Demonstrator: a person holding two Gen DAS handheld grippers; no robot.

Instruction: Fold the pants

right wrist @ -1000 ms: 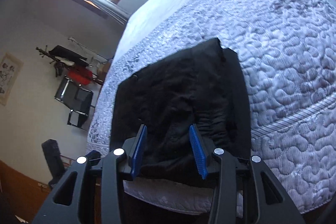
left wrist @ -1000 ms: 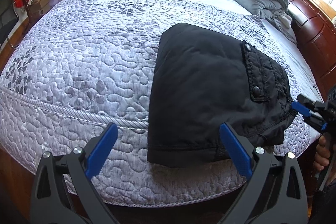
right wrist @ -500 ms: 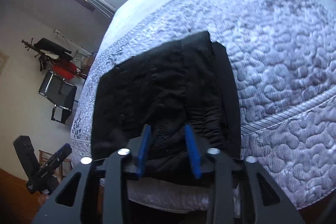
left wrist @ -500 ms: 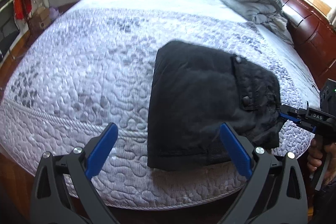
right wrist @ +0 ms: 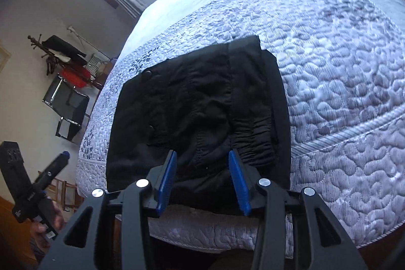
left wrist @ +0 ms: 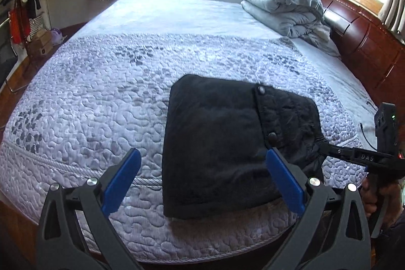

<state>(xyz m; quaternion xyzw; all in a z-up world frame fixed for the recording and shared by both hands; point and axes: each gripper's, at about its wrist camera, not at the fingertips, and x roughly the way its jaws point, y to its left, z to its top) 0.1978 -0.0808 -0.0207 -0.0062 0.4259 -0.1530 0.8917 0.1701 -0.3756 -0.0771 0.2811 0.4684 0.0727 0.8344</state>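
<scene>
Black pants (left wrist: 227, 143) lie folded into a compact rectangle near the front edge of the bed, also shown in the right wrist view (right wrist: 192, 113). My left gripper (left wrist: 200, 176) is open and empty, held back from the bed's front edge, above the pants' near left edge. My right gripper (right wrist: 202, 176) is open at the pants' elastic waistband end, its blue pads either side of the fabric edge without pinching it. In the left wrist view the right gripper (left wrist: 326, 147) touches the pants' right edge.
The bed has a grey quilted cover (left wrist: 101, 98). Folded grey bedding and a pillow (left wrist: 281, 4) are stacked by the wooden headboard (left wrist: 367, 42). A black chair (right wrist: 68, 113) and a coat rack (right wrist: 58, 49) stand by the wall.
The right gripper narrowed on the waistband half a second ago and has opened again. The left gripper has pulled back and risen; the pants look unchanged.
</scene>
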